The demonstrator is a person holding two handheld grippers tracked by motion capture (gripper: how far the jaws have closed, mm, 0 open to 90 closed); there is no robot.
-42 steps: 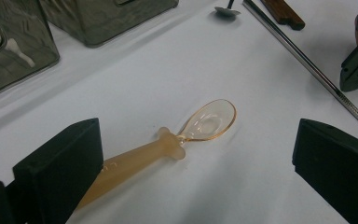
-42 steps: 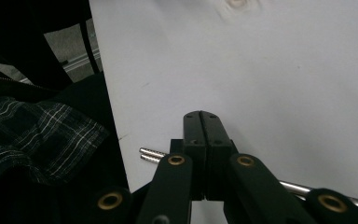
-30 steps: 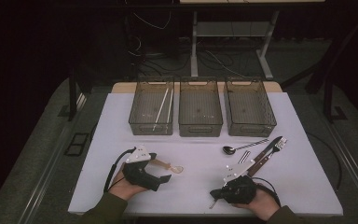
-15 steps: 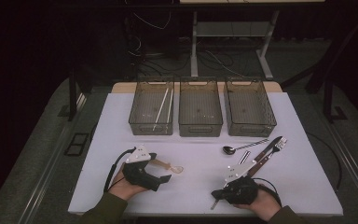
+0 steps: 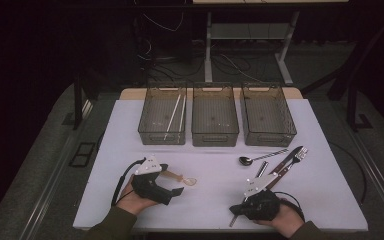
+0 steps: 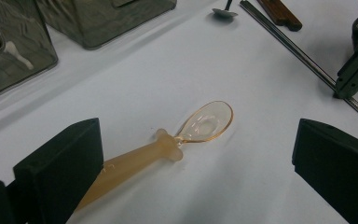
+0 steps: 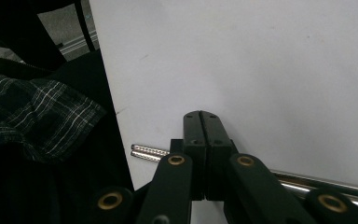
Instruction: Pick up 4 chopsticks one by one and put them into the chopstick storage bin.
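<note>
Writing is unreadable; left gripper (image 6: 196,154) spread around spoon (image 6: 168,144), right gripper (image 7: 204,140) pinching chopsticks (image 7: 149,152).

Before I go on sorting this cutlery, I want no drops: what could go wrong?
1. The left tongs stand open around the amber spoon, whose handle lies against one jaw; closing could skid it aside.
2. The right tongs are shut over the metal chopsticks near the table edge; they could roll off.

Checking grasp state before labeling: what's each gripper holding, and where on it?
Right gripper is shut on the metal chopsticks, near their end by the table edge. Left gripper holds nothing: jaws wide open, the amber spoon lying between them on the table.
</note>
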